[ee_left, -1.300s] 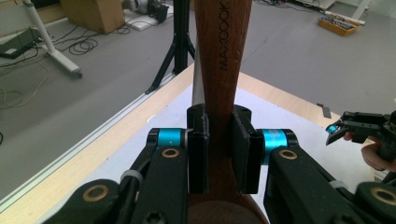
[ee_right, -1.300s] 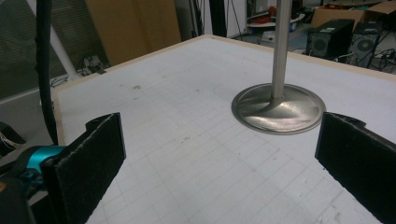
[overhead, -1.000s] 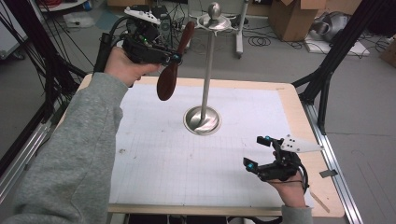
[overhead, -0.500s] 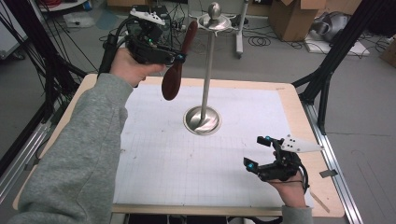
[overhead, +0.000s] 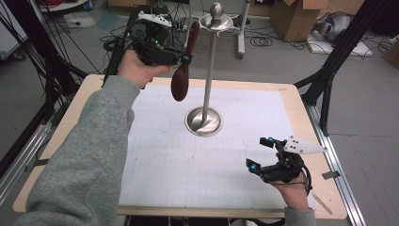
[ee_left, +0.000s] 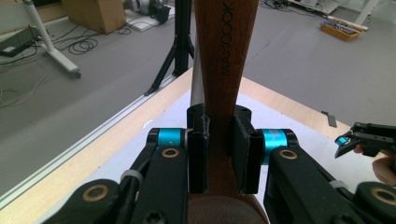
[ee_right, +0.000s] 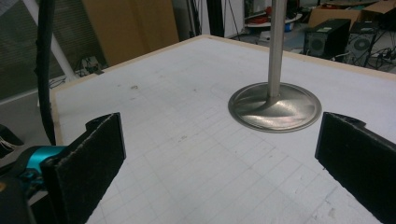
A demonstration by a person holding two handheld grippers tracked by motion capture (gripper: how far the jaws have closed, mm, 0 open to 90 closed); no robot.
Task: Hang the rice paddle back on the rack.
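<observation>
While the left hand holds high over the far side of the table, here is how things stand.

Left gripper (overhead: 184,58): jaws clamped on the handle of a dark wooden spoon (overhead: 182,70), raised well above the table (overhead: 94,94); from the left gripper view the pads pinch the handle from both sides, bowl end toward the camera.

Spoon: hanging near upright, bowl down, handle tip up beside the flat cap of the metal stand (overhead: 209,75). Close to the pole, but I cannot tell whether it touches.

Why that grip: pinched low on the handle, so the upper end stays free. My guess is that end is meant for the stand's top, perhaps to hang there.

Right gripper (overhead: 261,154): jaws spread wide, nothing between them, resting low at the near right of the white grid mat (overhead: 188,165). The right gripper view looks across the mat at the stand's round base.

Why there: parked clear of the pole, it seems to be waiting, well apart from the action.

Risk: a nudge to the tall pole could rock the stand.
</observation>
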